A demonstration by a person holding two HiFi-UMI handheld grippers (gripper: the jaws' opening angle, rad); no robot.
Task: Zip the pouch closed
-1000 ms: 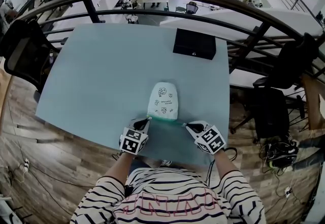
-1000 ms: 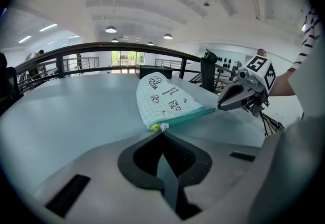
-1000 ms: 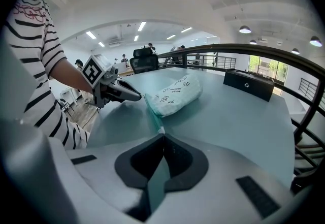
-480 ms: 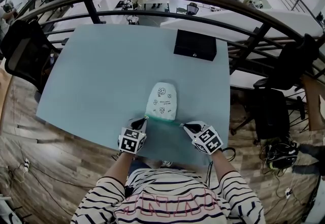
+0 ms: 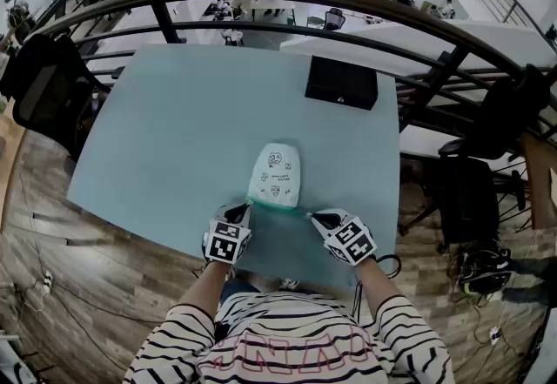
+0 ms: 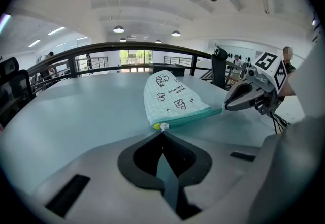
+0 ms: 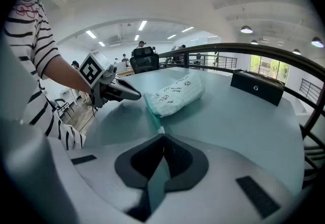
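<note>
Pinching opposite ends of the pouch's (image 5: 276, 175) teal zipper edge (image 5: 278, 209), two grippers meet near the table's (image 5: 174, 130) front rim. The left gripper (image 5: 246, 210), at 7 o'clock from the pouch, has its jaws pressed together on a small white tab (image 6: 163, 126). The right gripper (image 5: 315, 217), at 5 o'clock, is likewise clamped on the far end. One pouch lies flat. One black box (image 5: 341, 83) stands beyond at 1 o'clock, well apart.

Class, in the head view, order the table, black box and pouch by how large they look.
1. table
2. black box and pouch tie: they look alike, and the box sits farther off, so no ranking.
</note>
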